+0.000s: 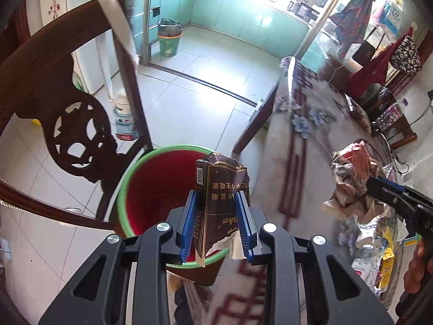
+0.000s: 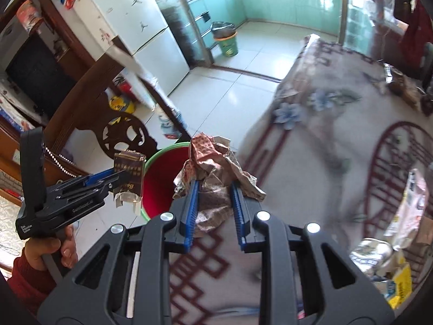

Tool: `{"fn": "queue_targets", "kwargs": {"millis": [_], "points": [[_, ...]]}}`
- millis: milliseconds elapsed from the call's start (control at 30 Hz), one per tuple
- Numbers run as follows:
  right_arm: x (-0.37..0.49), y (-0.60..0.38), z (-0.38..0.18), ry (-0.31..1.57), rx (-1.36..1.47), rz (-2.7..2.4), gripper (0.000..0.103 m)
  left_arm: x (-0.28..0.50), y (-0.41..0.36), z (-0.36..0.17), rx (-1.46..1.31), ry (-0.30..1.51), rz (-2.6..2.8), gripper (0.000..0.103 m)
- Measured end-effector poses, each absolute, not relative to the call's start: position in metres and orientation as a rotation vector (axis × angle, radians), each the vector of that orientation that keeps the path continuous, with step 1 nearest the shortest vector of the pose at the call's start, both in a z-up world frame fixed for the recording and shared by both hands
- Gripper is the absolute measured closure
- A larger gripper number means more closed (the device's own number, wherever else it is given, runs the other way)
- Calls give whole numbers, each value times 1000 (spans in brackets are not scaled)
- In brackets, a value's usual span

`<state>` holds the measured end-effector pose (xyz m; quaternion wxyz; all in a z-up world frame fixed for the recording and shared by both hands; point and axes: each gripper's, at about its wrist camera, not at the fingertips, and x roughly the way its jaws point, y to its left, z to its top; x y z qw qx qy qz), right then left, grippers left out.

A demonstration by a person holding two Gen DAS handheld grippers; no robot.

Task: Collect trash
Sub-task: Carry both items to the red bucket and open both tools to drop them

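Observation:
My left gripper [image 1: 216, 203] is shut on a dark brown cigarette pack [image 1: 220, 189] with gold lettering and holds it above a red bin with a green rim [image 1: 123, 189]. The pack also shows in the right wrist view [image 2: 129, 174]. My right gripper [image 2: 214, 189] is shut on a crumpled brown paper wrapper [image 2: 213, 159], over the table edge next to the bin [image 2: 159, 181]. In the left wrist view the wrapper [image 1: 351, 170] and right gripper [image 1: 376, 184] sit at the right.
A carved dark wooden chair [image 1: 67, 124] stands left of the bin. The table has a patterned cloth [image 2: 324, 124]. A pile of wrappers and packets [image 1: 373, 249] lies on the table at right. A second green bin [image 1: 169, 38] stands in the kitchen.

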<state>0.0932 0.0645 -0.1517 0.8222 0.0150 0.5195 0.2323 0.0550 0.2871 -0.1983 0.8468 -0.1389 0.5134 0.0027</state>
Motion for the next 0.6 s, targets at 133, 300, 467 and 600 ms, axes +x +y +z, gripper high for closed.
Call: {"fn": "queue_targets", "kwargs": {"millis": [133,300,467,600], "points": [[97,105,-163,1132,19,514,79,63,311,-206,-289,1091,6,76],[100,128,-171,1146,12,507,78,71,329,-212,-282,1098,-17,76],[103,131,-173,1129,26,456,52,80,334,-217,-291,1117,-49,75],[101,127,-168,1119,49,425,50,86,334,-222,-290,1122,-52,53]]}}
